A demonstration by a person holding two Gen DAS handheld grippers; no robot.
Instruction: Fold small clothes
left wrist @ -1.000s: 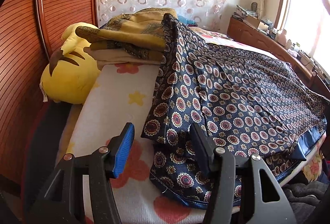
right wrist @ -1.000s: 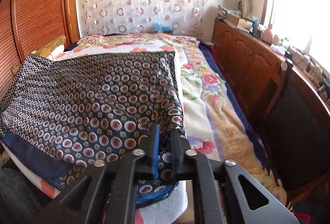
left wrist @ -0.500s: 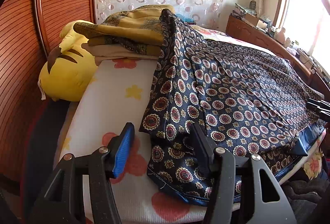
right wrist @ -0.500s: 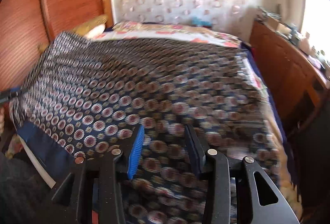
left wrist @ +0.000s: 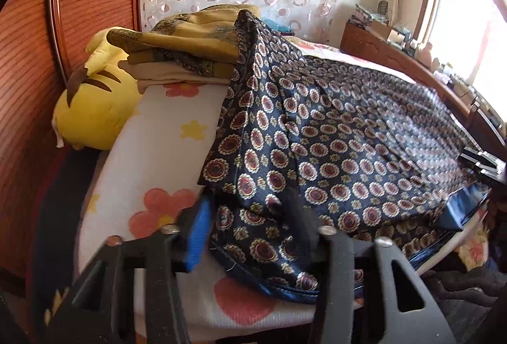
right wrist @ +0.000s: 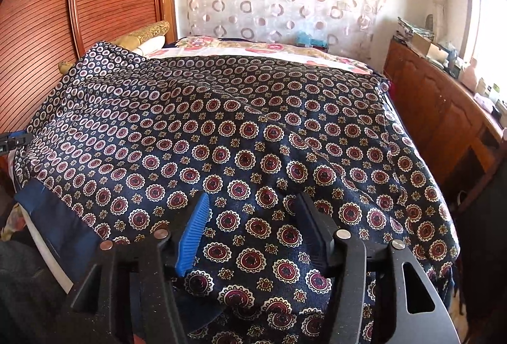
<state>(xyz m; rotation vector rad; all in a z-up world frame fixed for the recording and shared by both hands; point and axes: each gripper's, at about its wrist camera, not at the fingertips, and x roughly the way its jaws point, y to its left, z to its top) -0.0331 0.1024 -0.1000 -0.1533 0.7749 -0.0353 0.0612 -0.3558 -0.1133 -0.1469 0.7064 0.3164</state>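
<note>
- Left gripper (left wrist: 253, 226): fingers spread wide, the corner of the navy patterned garment (left wrist: 332, 147) lying between them; contact hard to make out.
- Right gripper (right wrist: 253, 226): fingers wide apart over the garment spread on the bed (left wrist: 158, 134).
- Beyond the left fingers, folded yellow cloths (left wrist: 190, 49), partly hidden by the garment.

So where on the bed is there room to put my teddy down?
One bare patch: the white flower blanket, between the yellow plush and the navy patterned cloth, in front of the folded pile. The far flowered strip is also bare. The cloth covers the rest.
</note>
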